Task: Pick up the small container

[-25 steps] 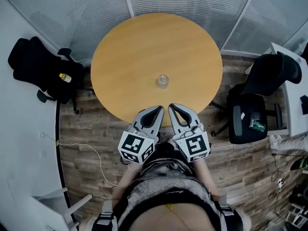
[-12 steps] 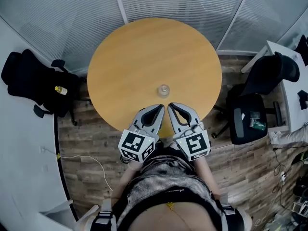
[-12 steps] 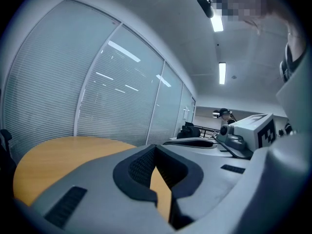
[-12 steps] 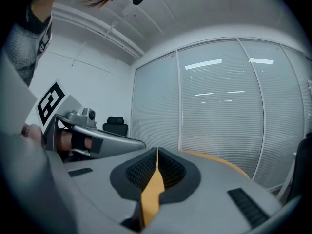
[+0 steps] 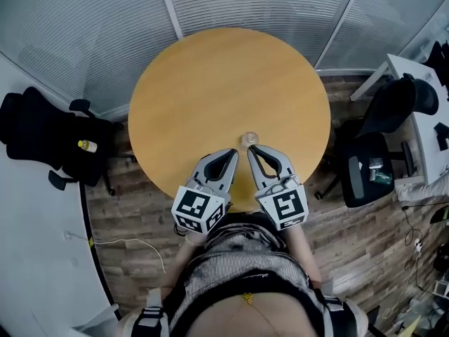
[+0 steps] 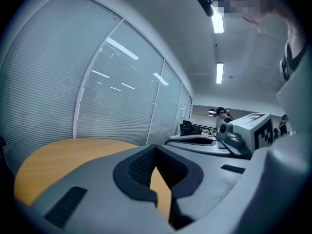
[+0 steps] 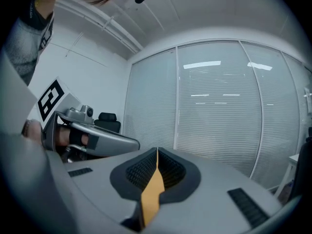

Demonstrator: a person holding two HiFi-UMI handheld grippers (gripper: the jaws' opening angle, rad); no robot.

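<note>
Grey left gripper (image 5: 233, 152) and right gripper (image 5: 253, 149) lie nearly level over the table (image 5: 210, 83), fingers together.

Left gripper (image 5: 233, 154) and right gripper (image 5: 252, 150): pale grey moulded shells, each tapering to a point. Inner pads (image 7: 168, 172) black, finely ribbed. Small dark slots set in the shell tops. White cube (image 5: 199, 210) with black square markers at the rear of each (part of the tool). Person wears a fine grey-striped top (image 5: 238, 265). Black straps (image 5: 151, 320) low at both sides, possibly a harness.
</note>
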